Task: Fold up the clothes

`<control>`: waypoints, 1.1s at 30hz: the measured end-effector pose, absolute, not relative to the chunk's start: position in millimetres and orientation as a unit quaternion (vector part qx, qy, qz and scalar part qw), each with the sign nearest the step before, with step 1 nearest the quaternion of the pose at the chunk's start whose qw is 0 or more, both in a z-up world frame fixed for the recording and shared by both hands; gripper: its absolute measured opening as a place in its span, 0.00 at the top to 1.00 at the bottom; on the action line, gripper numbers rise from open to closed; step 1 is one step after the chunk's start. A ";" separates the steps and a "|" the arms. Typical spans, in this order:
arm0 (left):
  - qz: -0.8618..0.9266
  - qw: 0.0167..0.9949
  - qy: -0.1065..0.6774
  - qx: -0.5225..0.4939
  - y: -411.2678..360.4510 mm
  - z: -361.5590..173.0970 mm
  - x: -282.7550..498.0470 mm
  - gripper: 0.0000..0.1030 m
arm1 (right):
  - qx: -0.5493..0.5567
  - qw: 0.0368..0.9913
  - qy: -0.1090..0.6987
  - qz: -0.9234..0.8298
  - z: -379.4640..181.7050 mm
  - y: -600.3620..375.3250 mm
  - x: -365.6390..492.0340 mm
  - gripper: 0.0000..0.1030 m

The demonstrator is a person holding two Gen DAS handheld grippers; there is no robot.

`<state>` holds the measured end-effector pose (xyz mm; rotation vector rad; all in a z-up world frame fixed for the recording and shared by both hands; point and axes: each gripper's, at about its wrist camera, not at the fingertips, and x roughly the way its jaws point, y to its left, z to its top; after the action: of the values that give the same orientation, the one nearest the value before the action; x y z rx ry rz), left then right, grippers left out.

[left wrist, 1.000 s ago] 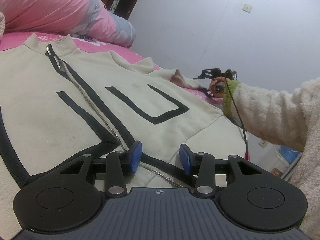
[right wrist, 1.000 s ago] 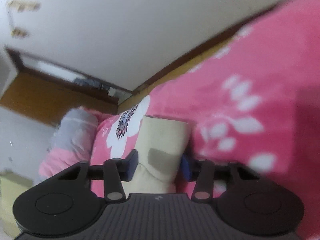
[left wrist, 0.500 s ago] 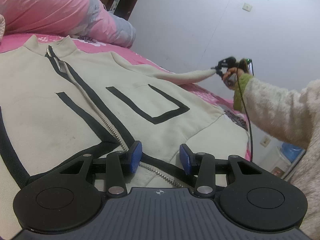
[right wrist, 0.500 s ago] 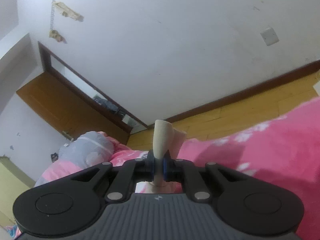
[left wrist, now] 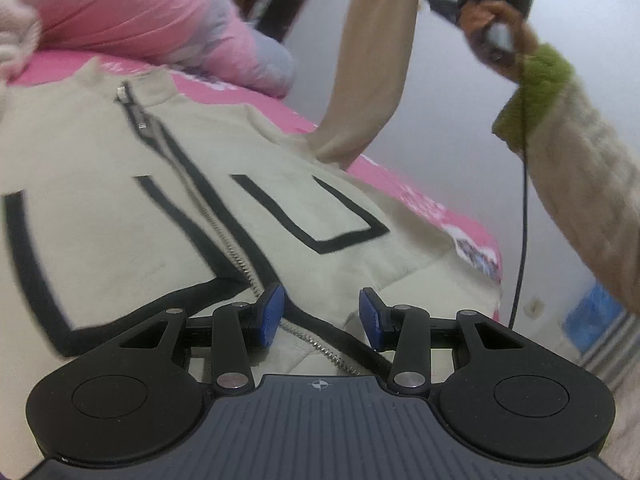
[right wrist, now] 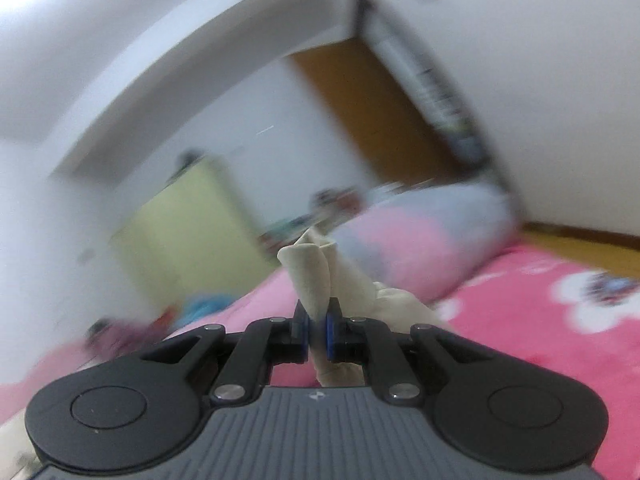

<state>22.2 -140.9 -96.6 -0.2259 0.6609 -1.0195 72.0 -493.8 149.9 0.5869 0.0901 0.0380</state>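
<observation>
gripping the sleeve (left wrist: 372, 60) cuff, the right hand-held gripper (right wrist: 316, 330) lifts it at 1 o'clock; the jacket (left wrist: 120, 208) lies flat on the bed (left wrist: 420, 196), zipper running 11 o'clock from the released left hand-held gripper (left wrist: 320, 316).

This is a bedroom in a home. A bed (right wrist: 540, 320) spread with a pink flower-print cover fills the lower part of both views, and a bulky pink and pale blue rolled quilt (left wrist: 168, 28) lies at its far end — bedding, not work gear. Plain white walls (right wrist: 540, 100) rise behind, with a brown wooden door (right wrist: 384, 120) set in one, a pale green cupboard (right wrist: 188, 232) beside the bed, and a strip of yellowish wood floor (right wrist: 580, 244) — all blurred.
</observation>
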 end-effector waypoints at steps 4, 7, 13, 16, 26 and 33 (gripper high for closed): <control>-0.451 0.825 0.301 -0.160 -103.7 -80.5 8.4 0.50 | 0.274 0.952 0.090 0.100 136.1 -396.6 96.0 0.92; -0.423 0.838 0.294 -0.180 -67.3 -73.9 1.8 0.46 | 0.275 0.939 0.149 0.140 96.4 -328.8 119.9 0.92; -0.366 0.861 0.286 -0.207 -8.6 -70.9 -3.7 0.45 | 0.308 0.894 0.291 0.145 -11.5 -240.0 154.0 0.92; -0.350 0.863 0.282 -0.229 13.2 -73.5 -3.2 0.45 | 0.308 0.893 0.301 0.132 -18.6 -234.3 148.3 0.92; -0.343 0.860 0.269 -0.266 34.5 -78.2 8.7 0.45 | 0.092 0.944 0.295 0.112 -15.6 -166.2 108.2 0.76; -0.322 0.866 0.272 -0.269 48.4 -79.9 7.6 0.42 | 0.112 0.910 0.372 0.147 -35.4 -163.4 91.5 0.47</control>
<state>7.6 48.4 -79.9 -0.5628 0.5688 -0.6749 91.5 -163.4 -35.4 0.2306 0.7677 0.3035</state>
